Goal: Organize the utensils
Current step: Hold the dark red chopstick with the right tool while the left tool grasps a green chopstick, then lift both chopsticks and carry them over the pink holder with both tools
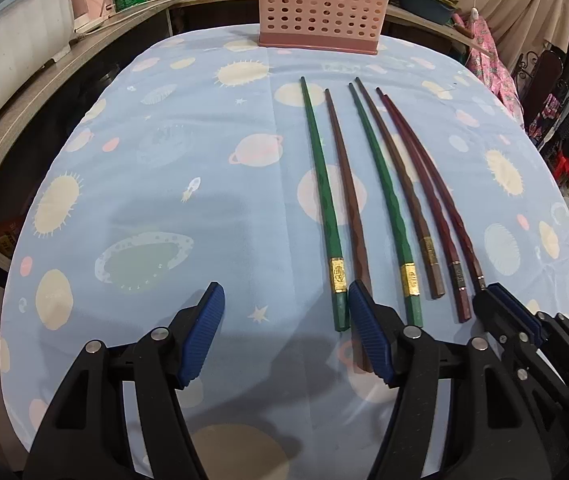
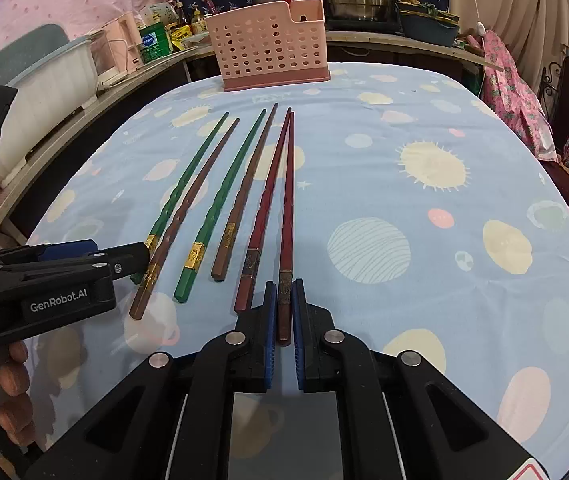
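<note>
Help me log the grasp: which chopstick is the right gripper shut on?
The outermost dark red chopstick, last in the row; the right gripper pinches its thick end.

Cloth-covered table [image 1: 204, 208]: six chopsticks [image 1: 380, 184], pink basket [image 1: 320, 12].

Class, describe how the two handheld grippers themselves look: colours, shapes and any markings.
Both the left gripper and the right gripper have black angular plastic bodies, round silver pivot pins and blue ribbed finger pads. White lettering on the left gripper's side reads GenRobot.AI.
</note>
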A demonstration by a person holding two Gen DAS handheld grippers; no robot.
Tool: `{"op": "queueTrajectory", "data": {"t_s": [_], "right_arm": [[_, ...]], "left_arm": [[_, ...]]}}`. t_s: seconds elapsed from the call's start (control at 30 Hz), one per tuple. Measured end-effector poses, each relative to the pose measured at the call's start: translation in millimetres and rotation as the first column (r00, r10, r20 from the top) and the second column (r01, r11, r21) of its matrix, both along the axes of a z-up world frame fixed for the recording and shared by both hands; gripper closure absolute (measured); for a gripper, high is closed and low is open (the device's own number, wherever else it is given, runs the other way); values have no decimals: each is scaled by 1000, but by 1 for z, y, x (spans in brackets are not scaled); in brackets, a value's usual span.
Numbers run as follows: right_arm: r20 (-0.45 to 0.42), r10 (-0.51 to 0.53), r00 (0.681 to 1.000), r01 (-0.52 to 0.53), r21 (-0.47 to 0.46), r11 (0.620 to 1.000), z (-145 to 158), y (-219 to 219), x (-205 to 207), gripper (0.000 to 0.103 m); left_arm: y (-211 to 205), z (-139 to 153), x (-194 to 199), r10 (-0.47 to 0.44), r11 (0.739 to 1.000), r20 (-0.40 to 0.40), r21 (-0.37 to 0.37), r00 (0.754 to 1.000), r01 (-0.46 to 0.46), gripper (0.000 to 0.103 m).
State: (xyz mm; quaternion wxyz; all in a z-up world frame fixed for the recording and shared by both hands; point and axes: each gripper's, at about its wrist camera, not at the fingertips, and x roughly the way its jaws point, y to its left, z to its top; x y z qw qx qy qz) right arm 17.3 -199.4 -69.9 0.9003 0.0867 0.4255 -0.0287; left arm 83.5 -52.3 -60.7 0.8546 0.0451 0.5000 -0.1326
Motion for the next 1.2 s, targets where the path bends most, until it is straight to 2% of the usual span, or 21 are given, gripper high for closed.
{"op": "queueTrajectory", "data": {"t_s": [0.37, 0.47, 0.73, 0.8, 1.2], "right_arm": [[2, -1, 1000, 1, -3, 1000, 0, 0, 0, 96], [1, 0, 1000, 0, -3, 1000, 0, 0, 0, 96], [2, 0, 1000, 0, -3, 1000, 0, 1, 0, 96], [2, 0, 1000, 0, -3, 1000, 0, 0, 0, 96], [-14, -4, 1000, 4, 28, 1000, 7, -3, 0, 96]], "left_arm": [[-2, -4, 9, 24, 999, 32, 34, 999, -25, 44], [-3, -4, 8, 18, 999, 40, 37, 999, -19, 52], [-6, -1, 8, -8, 999, 38, 31, 999, 7, 87], [-6, -1, 8, -11, 999, 34, 32, 999, 10, 93], [10, 10, 8, 17, 1000, 10, -2, 1000, -17, 96]]}}
